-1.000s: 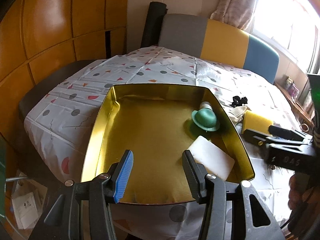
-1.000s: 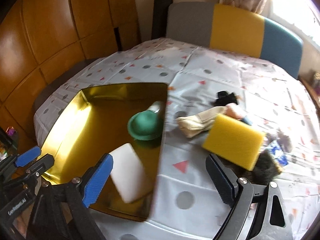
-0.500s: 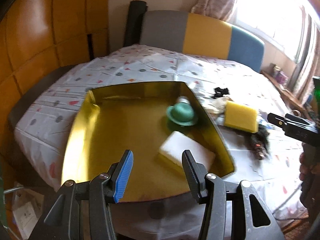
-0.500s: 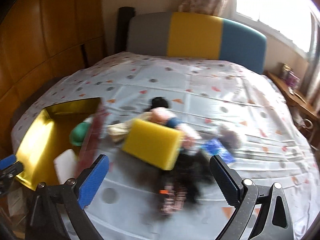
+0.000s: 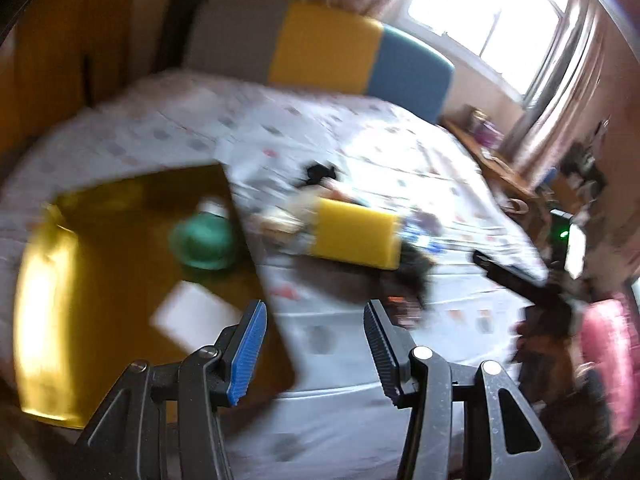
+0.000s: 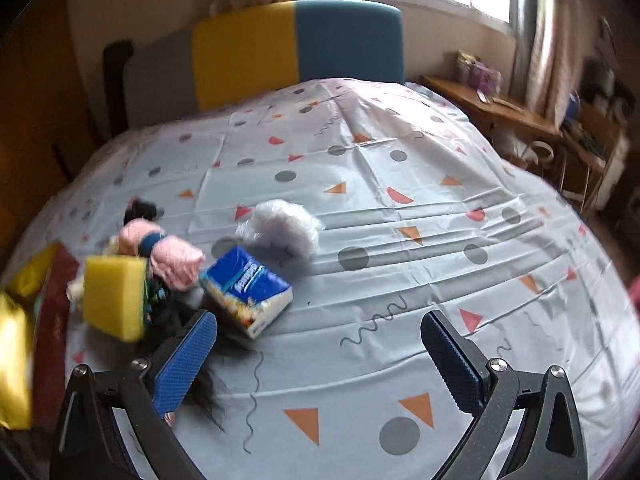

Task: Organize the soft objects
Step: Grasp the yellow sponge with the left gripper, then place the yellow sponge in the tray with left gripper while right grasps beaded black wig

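Golden tray (image 5: 60, 300) with green hat (image 5: 204, 244) fills the left view's lower left, while only the right view shows the blue tissue pack (image 6: 248, 288) left of centre; left gripper (image 5: 312, 348) and right gripper (image 6: 320, 356), just widened, gape empty.

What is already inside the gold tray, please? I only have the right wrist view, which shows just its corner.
Observer: In the left wrist view, a green hat-shaped toy sits in the gold tray, near its right wall.
Operator: Thank you. Is anything else in there?
Observer: Yes, a white sponge lies flat on the tray floor, nearer the camera than the toy and apart from it.
Operator: And is the left gripper carrying anything?
Observer: No, the left gripper has its jaws open with nothing between them.
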{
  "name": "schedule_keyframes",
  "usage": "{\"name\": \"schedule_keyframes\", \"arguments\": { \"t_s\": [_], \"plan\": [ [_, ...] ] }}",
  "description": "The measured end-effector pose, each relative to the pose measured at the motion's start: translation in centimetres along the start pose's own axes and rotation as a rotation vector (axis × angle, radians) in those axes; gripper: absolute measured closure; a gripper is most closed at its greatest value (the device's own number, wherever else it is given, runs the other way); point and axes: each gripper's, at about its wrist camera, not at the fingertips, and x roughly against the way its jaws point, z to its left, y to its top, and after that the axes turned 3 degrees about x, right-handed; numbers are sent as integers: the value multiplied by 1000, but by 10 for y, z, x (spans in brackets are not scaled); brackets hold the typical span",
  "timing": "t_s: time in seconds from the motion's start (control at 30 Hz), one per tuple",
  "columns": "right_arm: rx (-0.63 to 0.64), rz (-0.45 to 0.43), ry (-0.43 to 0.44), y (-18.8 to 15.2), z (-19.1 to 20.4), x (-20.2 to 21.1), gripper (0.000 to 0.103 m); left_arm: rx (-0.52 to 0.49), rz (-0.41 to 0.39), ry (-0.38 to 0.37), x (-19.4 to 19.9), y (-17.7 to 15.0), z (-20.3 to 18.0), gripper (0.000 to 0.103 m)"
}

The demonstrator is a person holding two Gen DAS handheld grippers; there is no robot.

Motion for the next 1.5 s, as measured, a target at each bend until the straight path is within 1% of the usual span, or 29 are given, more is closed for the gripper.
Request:
{"name": "schedule_keyframes", "arguments": {
  "t_s": [0.03,0.1,0.17,0.2,0.23,0.3,0.43,0.47,0.5,0.67,0.7,0.8,0.97,1.07,1.17,1.2,1.23,1.27,1.33,1.4,1.43,1.5],
  "plan": [
    [-15,-8,9,1,-3,2,0,41,47,-48,-13,7,-5,52],
    [-30,-19,16,3,-7,6,0,102,105,-94,-35,18,-14,50],
    [-41,-35,28,4,-9,9,0,164,140,-120,-53,27,-21,25],
    [-47,-39,34,4,-7,9,0,196,152,-139,-60,31,-22,21],
    [-52,-41,41,4,-7,9,0,251,174,-158,-73,36,-23,20],
    [-61,-39,56,4,-8,10,0,325,209,-165,-89,42,-22,20],
    [-70,-47,85,6,-7,13,0,485,250,-154,-121,51,-14,19],
    [-73,-49,91,6,-8,14,0,534,260,-147,-129,52,-11,18],
    [-76,-51,96,7,-8,14,0,560,263,-135,-134,53,-10,17],
    [-115,-50,130,8,-14,15,0,613,254,-88,-151,57,-10,15],
    [-122,-50,134,8,-15,15,0,637,254,-78,-156,58,-8,15],
    [-143,-48,149,8,-18,15,0,725,251,-71,-163,56,3,15],
    [-173,-36,178,8,-22,14,0,782,218,-51,-173,62,6,15],
    [-183,-33,184,8,-24,13,0,777,227,-26,-180,66,5,15],
    [-190,-28,185,8,-25,12,0,709,250,29,-192,71,0,18],
    [-191,-26,184,8,-25,12,0,688,264,37,-196,71,0,20],
    [-192,-25,184,8,-25,12,0,659,275,27,-199,71,0,22],
    [-192,-22,181,8,-26,11,0,632,271,28,-198,71,-2,25],
    [-195,-16,176,8,-27,10,0,544,266,53,-192,70,-9,26],
    [-198,-3,170,7,-28,8,0,462,246,54,-182,68,-16,27],
    [-200,4,166,6,-28,7,0,392,227,58,-174,67,-23,27],
    [-199,16,165,5,-28,5,0,306,215,51,-162,64,-30,27]
  ]
}}
